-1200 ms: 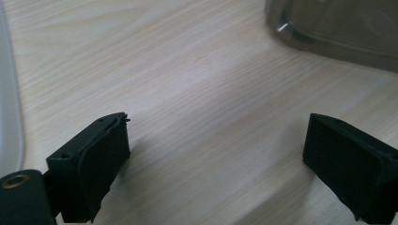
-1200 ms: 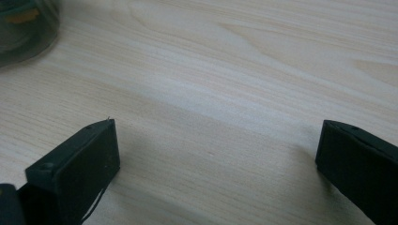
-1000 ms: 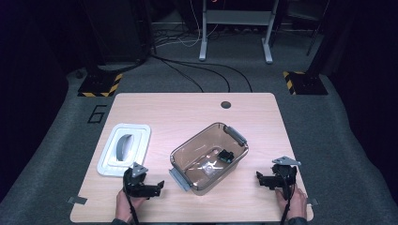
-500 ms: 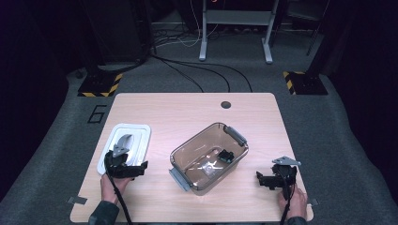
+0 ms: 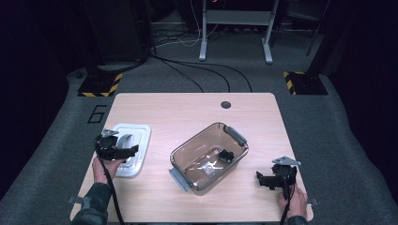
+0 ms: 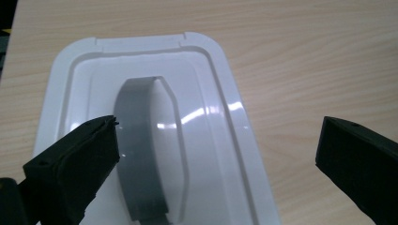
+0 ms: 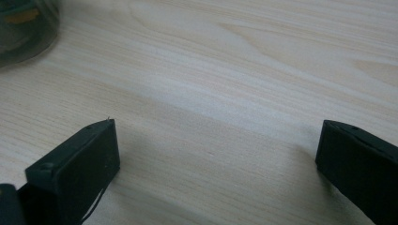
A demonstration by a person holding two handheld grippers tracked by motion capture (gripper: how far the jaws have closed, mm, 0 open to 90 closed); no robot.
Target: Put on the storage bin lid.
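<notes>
White plastic lid with grey handle, lying flat.

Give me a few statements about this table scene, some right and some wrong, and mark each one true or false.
1. The left gripper has its jaws wide apart over the white plastic lid with a grey handle. True.
2. The white lid sits closed on the clear brownish plastic container. False: the lid lies on the wooden table, apart from the open container.
3. The right gripper holds a small black object. False: its jaws are open with bare table between them.
4. A small black object lies inside the container. True.
5. The container stands between the two grippers. True.
</notes>
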